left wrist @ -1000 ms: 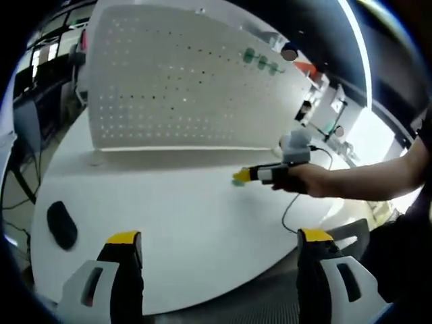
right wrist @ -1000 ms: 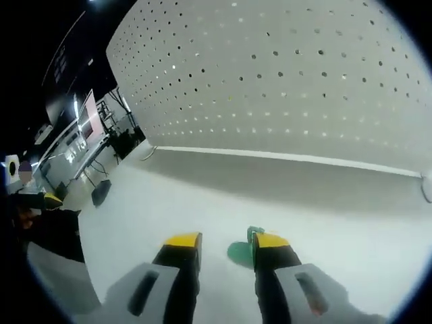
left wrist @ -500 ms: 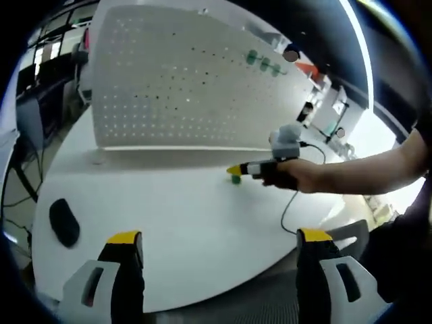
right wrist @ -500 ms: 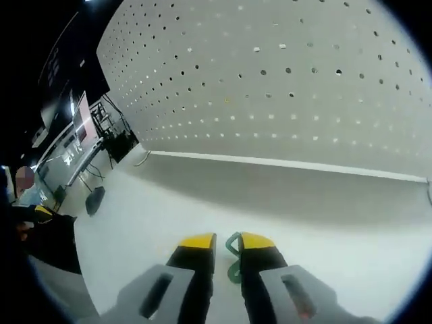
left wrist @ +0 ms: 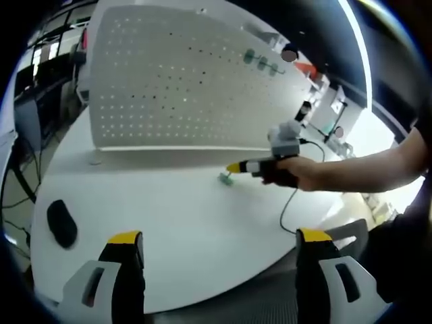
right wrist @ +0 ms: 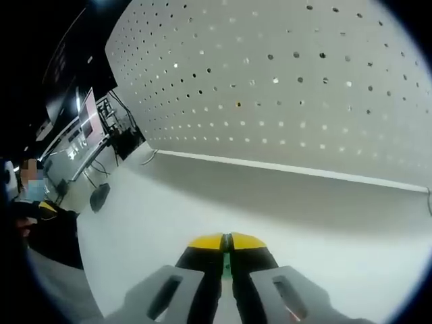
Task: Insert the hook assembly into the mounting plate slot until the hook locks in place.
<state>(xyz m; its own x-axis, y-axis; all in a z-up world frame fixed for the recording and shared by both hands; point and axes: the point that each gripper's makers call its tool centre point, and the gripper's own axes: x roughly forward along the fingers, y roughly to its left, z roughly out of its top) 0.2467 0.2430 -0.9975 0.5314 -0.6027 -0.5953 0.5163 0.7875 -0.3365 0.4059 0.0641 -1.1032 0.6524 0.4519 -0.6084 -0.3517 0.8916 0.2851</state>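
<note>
My right hand-held gripper (right wrist: 227, 237) is clamped on the green hook (right wrist: 227, 260), a thin sliver of it showing between the yellow tips, held over the white bench (right wrist: 162, 216) in front of the upright pegboard (right wrist: 283, 88). My left hand-held gripper (left wrist: 219, 237) hangs wide apart, holding nothing, over the bench's near edge.

Hook assembly (left wrist: 225, 177): small green plastic piece, clamped between the closed yellow-tipped jaws of the right gripper (left wrist: 233, 167); in the right gripper view a thin green sliver (right wrist: 227, 260) is seen at 6 o'clock.
Mounting plate (left wrist: 182, 81): white perforated panel, standing upright on the white table, at 12 o'clock of the hook.
Mounted hooks (left wrist: 260, 63): green pieces are seen on the plate at 1 o'clock.
</note>
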